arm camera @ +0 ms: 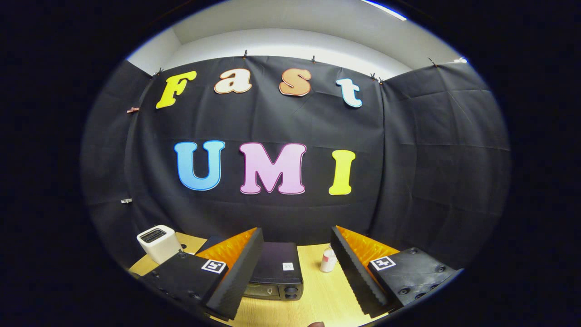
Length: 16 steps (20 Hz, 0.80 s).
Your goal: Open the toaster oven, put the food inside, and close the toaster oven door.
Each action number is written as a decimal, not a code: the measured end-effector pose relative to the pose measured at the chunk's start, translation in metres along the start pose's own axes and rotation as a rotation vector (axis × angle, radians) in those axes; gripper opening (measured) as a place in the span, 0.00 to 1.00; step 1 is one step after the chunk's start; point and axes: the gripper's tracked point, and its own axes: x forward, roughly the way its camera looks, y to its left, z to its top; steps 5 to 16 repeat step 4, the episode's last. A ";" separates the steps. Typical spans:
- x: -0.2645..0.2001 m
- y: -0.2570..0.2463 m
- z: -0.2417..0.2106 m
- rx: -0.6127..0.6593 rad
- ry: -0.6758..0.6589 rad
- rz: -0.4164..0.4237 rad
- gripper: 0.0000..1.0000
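The hand-held gripper (297, 268) hangs above the table (317, 295) with its 2 fingers (238, 272) spread wide, their ridged black pads facing each other across a broad gap. Nothing sits between them and neither finger touches anything.

Just ahead, low in the gap and closer to the left finger, stands the toaster oven (274, 272), a black box seen from above and in front. Its glass door is shut, and 2 round knobs (290, 293) sit at the right end of its front. The left finger overlaps the oven's left side in this view, so that end is hidden.

To the right of the oven, near the inner face of the right finger, a small white bottle (327, 260) stands upright on the table, apart from the oven. Bare wood lies between them and runs forward to the table's near edge.

Farther left, beyond the left finger, a white toaster (159, 243) stands near the table's left corner. Behind everything, the table's far edge meets the black cloth wall (431, 159).
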 end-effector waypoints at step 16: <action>-0.001 -0.004 0.001 0.008 -0.005 -0.010 0.98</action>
